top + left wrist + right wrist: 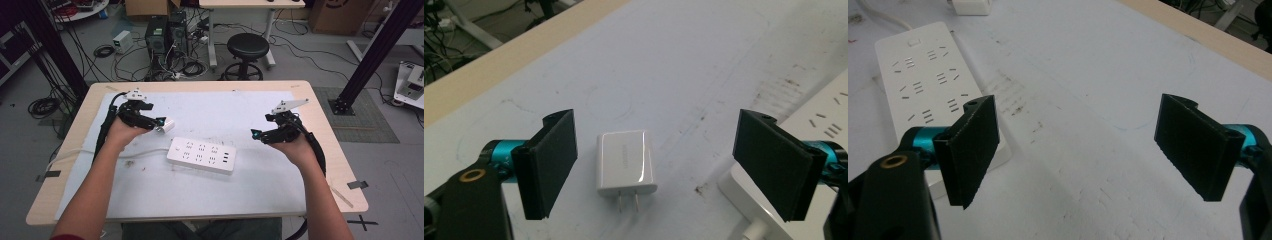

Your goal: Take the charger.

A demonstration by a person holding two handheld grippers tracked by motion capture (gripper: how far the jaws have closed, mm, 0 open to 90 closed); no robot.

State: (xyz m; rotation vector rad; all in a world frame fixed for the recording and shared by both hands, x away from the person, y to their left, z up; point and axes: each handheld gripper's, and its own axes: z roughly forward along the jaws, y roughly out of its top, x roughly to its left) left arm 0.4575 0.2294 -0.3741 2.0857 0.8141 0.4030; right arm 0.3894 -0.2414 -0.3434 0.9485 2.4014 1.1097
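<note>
My left tongs (654,165) stand wide apart with nothing gripped, low over the pale mat (684,60) that covers the bench (320,130). Between their two black jaws lies a small white charger (626,161), flat on the mat, its two metal prongs pointing back toward me and nearer the jaw on that view's left (it touches neither jaw). From above, my left tongs (161,122) sit at the left side of the bench with the charger (166,125) right at their tip.

My right tongs (1078,155) are also spread open and empty, over bare mat, with the white power strip (923,80) lying flat beside and partly under the jaw on that view's left. In the high view my right tongs (255,133) hover at the right side, pointing inward.

The power strip (201,155) lies in the middle of the bench between my two hands, its white cord (145,151) running off to the left. Beyond the bench edge stands a black stool (247,50) on a floor strewn with cables.
</note>
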